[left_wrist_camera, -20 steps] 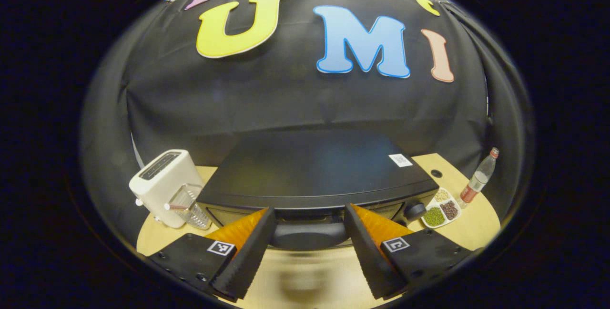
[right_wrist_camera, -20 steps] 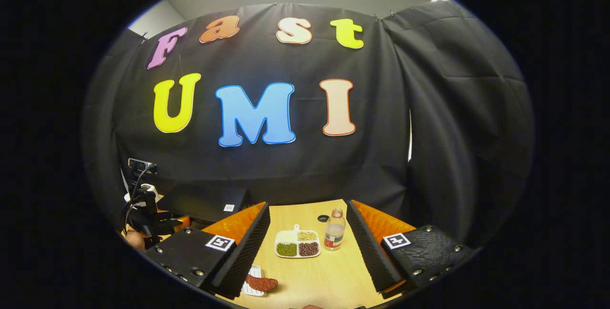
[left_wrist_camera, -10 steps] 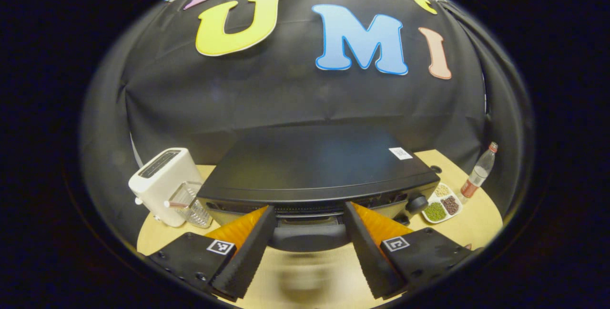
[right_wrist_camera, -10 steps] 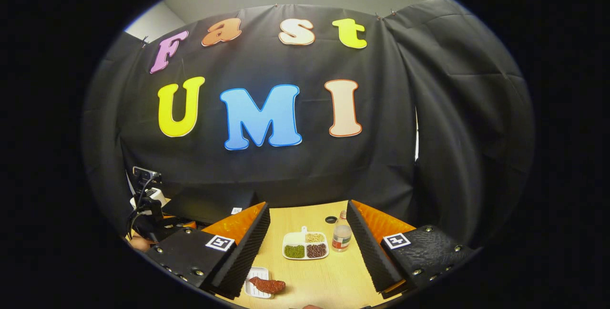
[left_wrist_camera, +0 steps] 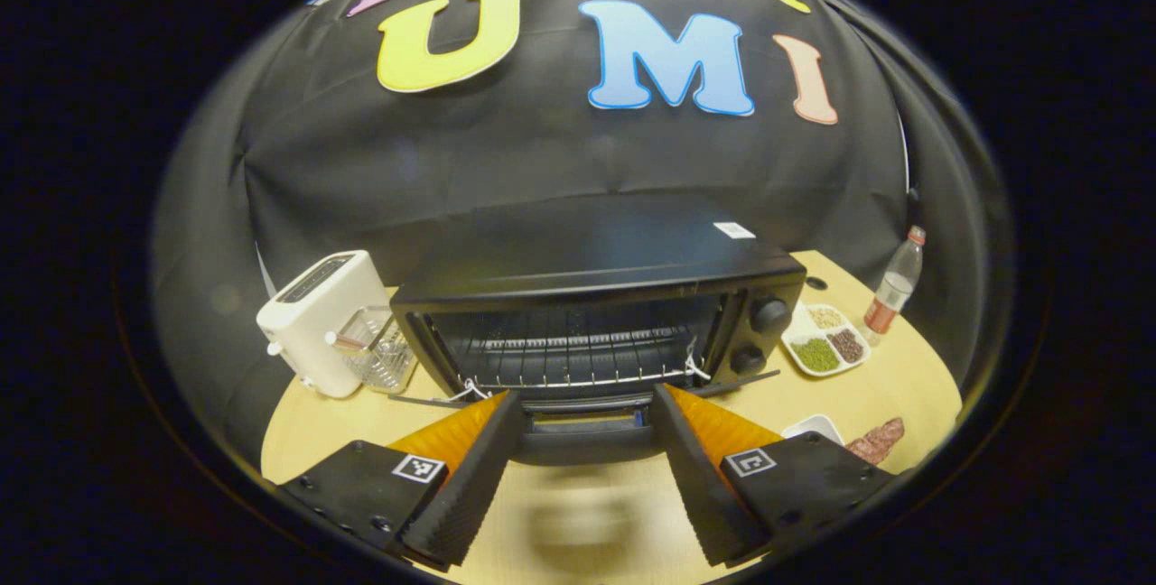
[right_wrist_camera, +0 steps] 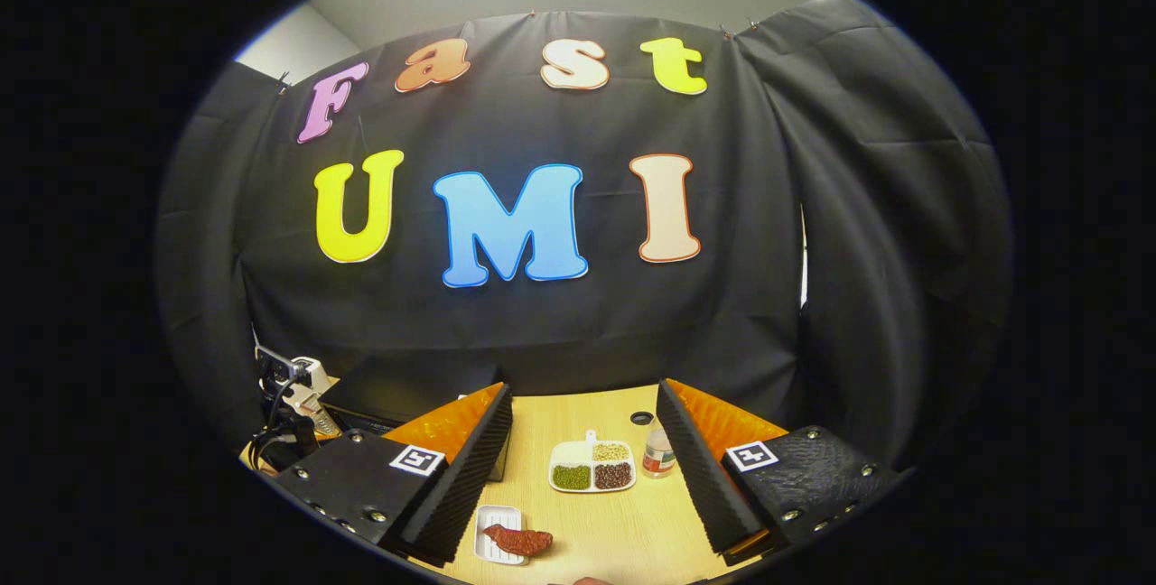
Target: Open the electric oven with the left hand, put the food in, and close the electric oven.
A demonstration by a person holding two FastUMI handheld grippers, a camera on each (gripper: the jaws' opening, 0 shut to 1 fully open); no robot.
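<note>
One second on, I find the black electric oven door pulled down; my left gripper, fingers apart, straddles its handle. Reddish food waits near right.

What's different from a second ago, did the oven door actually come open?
Yes. The oven door has swung down, pulled by the left gripper, whose fingers bracket its handle; the wire rack now shows inside the oven. The right gripper drifted slightly, open and empty. The food on its small tray, toaster and bottle stayed put.
</note>
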